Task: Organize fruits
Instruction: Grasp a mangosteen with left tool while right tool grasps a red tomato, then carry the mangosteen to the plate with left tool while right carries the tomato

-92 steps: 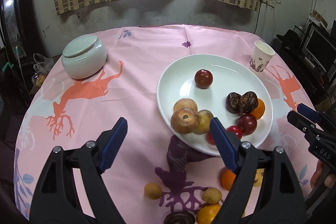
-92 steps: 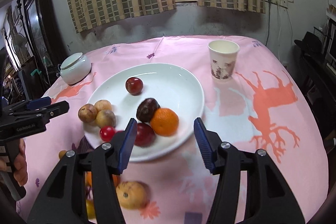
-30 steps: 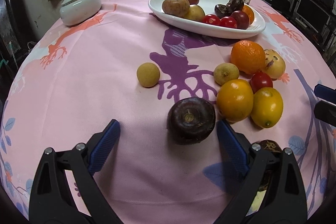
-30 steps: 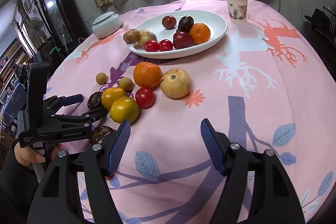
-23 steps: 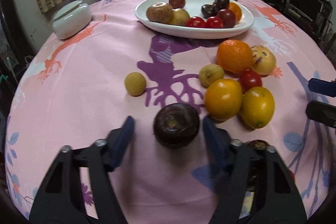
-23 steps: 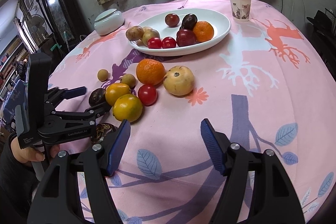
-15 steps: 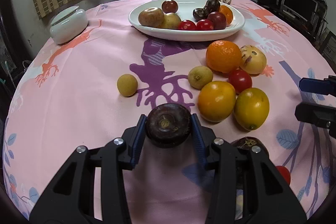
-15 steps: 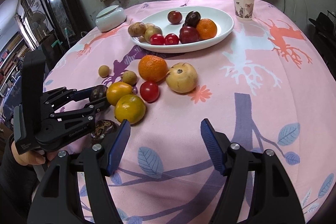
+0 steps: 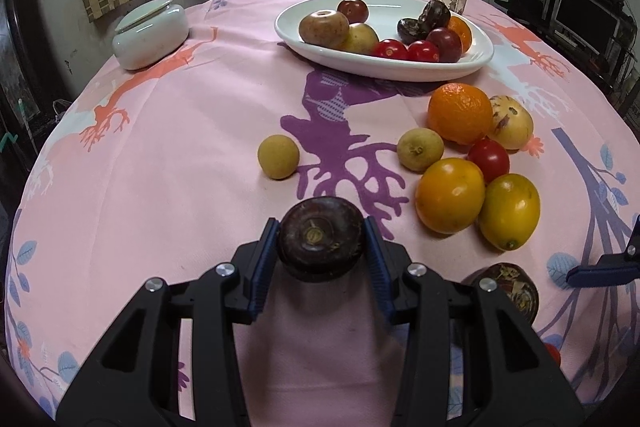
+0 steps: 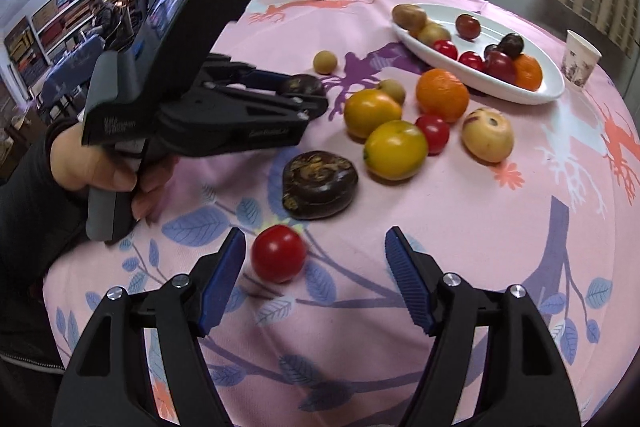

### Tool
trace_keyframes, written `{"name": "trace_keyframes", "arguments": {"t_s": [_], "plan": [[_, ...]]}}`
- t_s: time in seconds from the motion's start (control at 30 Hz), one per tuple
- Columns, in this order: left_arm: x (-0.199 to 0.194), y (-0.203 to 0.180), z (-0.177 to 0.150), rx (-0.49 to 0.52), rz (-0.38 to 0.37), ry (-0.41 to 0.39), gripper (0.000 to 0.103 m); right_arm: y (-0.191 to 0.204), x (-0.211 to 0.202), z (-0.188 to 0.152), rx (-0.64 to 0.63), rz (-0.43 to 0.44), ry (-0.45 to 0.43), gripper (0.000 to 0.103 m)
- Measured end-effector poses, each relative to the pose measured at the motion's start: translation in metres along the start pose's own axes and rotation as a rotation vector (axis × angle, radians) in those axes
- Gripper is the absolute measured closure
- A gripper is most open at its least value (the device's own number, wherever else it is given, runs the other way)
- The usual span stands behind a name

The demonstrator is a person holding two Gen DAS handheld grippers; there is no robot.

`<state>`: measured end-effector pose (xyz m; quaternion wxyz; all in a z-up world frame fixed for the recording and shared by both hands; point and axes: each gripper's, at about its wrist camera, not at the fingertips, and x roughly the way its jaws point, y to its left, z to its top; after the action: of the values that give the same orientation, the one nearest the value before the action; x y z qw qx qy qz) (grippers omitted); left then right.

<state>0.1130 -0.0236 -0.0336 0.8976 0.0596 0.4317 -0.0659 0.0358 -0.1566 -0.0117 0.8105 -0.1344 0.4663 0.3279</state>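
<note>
left gripper [image 9: 320, 247] fingers pinching dark purple fruit [image 9: 320, 241] at lower centre, likely bound for white plate [image 9: 472, 61] upper right | right gripper [image 10: 314, 277] fingers spread, nearing red tomato [image 10: 279, 253] on bench [image 9: 160, 147]

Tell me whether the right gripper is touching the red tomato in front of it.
Apart. The right wrist view shows the right gripper open, with pink cloth visible between each blue pad and the red tomato.

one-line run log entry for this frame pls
step: grasp | left tool: shut on dark round fruit | right tool: open, near red tomato | white plate: holds fruit | loose fruit on tablecloth
</note>
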Motion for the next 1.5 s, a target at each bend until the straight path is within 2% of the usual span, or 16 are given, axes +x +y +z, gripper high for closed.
{"name": "trace_keyframes", "arguments": {"t_s": [0.1, 0.23, 0.33, 0.43, 0.47, 0.5, 0.73, 1.17, 1.37, 1.5], "plan": [[0.0, 0.001, 0.0, -0.001, -0.001, 0.0, 0.06, 0.008, 0.005, -0.001, -0.026, 0.008, 0.021, 0.03], [0.001, 0.004, 0.0, -0.026, -0.015, 0.004, 0.06, 0.014, 0.005, -0.002, -0.045, 0.009, -0.008, 0.032], [0.001, 0.005, 0.0, -0.029, -0.016, 0.004, 0.06, 0.014, 0.01, -0.001, -0.032, -0.005, -0.003, 0.043], [0.001, 0.005, 0.0, -0.028, -0.015, 0.004, 0.06, 0.019, 0.014, -0.001, -0.045, -0.054, 0.01, 0.061], [0.001, 0.006, 0.0, -0.028, -0.015, 0.004, 0.06, 0.019, 0.014, -0.001, -0.048, -0.058, 0.011, 0.07], [0.001, 0.006, 0.0, -0.028, -0.015, 0.004, 0.06, 0.02, 0.012, -0.001, -0.053, -0.064, 0.01, 0.073], [0.001, 0.005, 0.0, -0.027, -0.012, 0.004, 0.06, 0.001, 0.001, 0.002, -0.011, -0.142, -0.029, 0.074], [0.0, 0.006, 0.0, -0.037, -0.018, 0.0, 0.06, -0.057, -0.008, 0.001, 0.181, -0.247, -0.061, 0.074], [-0.01, -0.001, 0.003, -0.022, -0.031, -0.025, 0.06, -0.076, -0.019, -0.001, 0.262, -0.263, -0.125, 0.074], [-0.027, 0.001, 0.01, -0.057, -0.058, -0.04, 0.06, -0.092, -0.031, -0.001, 0.345, -0.287, -0.165, 0.074]]}}
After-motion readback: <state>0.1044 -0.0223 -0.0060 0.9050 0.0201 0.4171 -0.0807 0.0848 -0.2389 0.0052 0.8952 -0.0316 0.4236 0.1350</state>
